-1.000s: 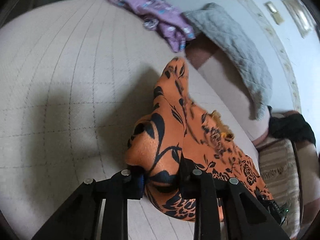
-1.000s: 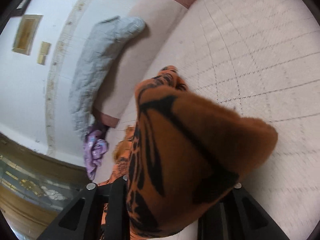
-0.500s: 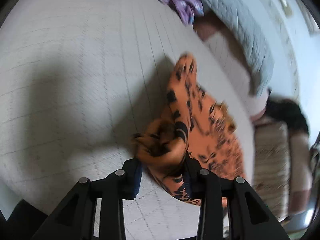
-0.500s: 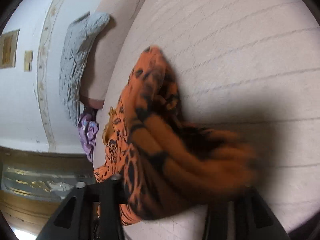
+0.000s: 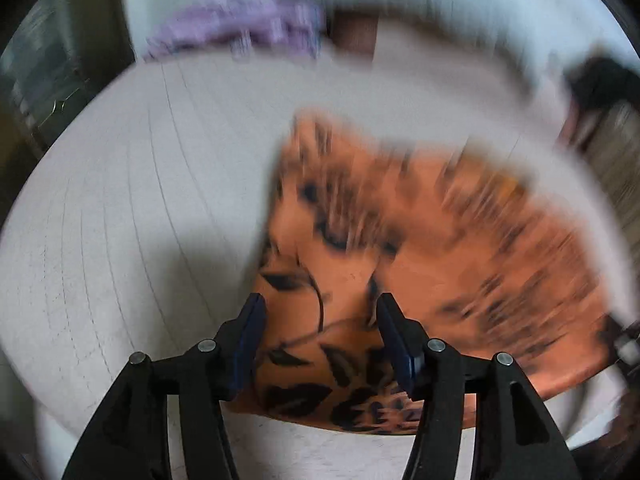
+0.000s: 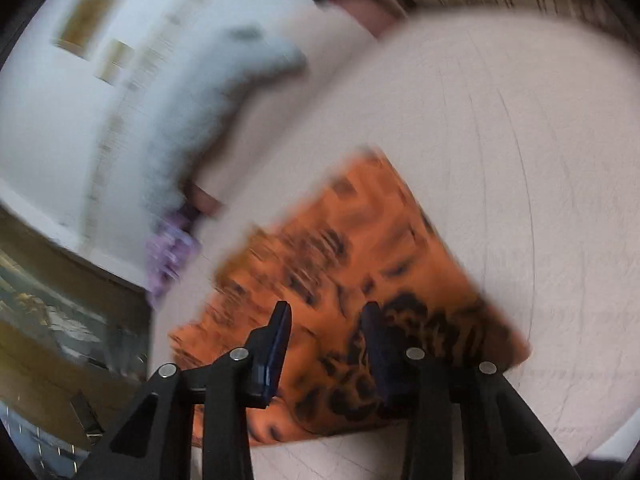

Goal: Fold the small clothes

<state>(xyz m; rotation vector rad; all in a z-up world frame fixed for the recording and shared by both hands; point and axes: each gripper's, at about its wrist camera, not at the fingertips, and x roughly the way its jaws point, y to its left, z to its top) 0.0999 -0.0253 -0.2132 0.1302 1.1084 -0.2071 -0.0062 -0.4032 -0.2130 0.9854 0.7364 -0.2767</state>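
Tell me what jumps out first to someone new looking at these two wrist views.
The orange cloth with black floral print dominates, lying spread flat on the pale quilted surface right in front of both pairs of fingers. The left gripper and the right gripper stand open over it, nothing pinched. A purple garment sits blurred at the far edge.

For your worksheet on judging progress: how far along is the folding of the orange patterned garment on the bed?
Done: the orange garment lies flat on the pale bedspread, apparently folded over. In hand: the left gripper has just been opening, the right gripper closing; neither pinches cloth. Left: the purple garment lies crumpled at the far edge.
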